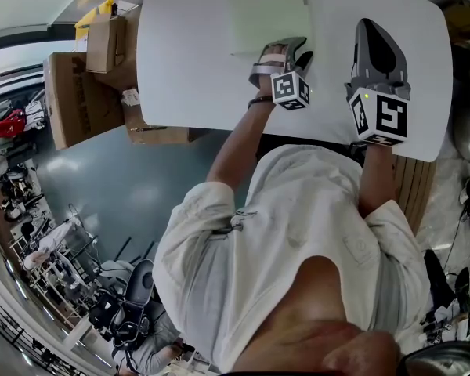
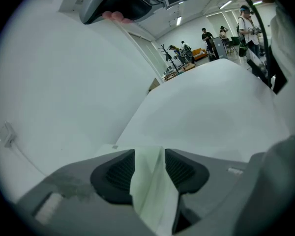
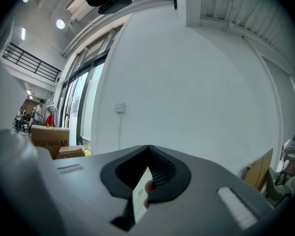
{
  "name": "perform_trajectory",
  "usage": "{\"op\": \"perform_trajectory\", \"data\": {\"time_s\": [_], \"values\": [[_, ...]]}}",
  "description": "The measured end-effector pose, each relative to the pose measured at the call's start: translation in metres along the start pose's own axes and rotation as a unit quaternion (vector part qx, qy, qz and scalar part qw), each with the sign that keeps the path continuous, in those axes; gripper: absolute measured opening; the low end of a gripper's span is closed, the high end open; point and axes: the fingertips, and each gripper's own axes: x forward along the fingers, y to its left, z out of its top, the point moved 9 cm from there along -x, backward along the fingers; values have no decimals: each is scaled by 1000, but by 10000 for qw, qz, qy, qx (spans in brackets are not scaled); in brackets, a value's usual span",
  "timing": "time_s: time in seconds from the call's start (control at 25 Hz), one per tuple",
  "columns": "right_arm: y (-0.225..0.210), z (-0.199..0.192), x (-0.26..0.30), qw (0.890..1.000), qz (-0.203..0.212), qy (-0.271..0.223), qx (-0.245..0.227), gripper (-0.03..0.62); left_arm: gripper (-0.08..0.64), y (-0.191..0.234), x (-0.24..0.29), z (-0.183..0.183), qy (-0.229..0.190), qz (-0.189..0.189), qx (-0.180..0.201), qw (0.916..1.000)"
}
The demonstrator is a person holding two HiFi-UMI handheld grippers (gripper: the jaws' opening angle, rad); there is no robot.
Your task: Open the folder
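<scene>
A pale green folder (image 1: 266, 10) lies flat at the far middle of the white table (image 1: 188, 69). My left gripper (image 1: 288, 49) sits at the folder's near edge, pointing down at it. In the left gripper view its jaws stand wide apart, and an edge of the folder (image 2: 147, 181) runs between the two dark pads (image 2: 113, 173) without being squeezed. My right gripper (image 1: 370, 26) hovers over the table to the right of the folder, apart from it. In the right gripper view its jaw tips meet, so the right gripper (image 3: 148, 147) is shut.
Cardboard boxes (image 1: 78, 92) stand on the floor left of the table. A white wall (image 3: 196, 82) with a small outlet lies beyond the table. Several people (image 2: 246, 26) stand far off in the room.
</scene>
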Motion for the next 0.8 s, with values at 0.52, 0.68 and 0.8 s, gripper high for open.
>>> {"op": "perform_trajectory", "data": {"time_s": [0.52,0.68,0.8], "values": [[9,-18,8,9995,73,292,26,0,151,5,-6,-5,12,-50,74,10000],[9,-27,10,9990,106,426,28,0,99,2,-9,-4,-110,-57,24,9999],[11,-35,15,9984,159,543,30,2,87,4,-11,-4,-212,26,-64,9998]]}}
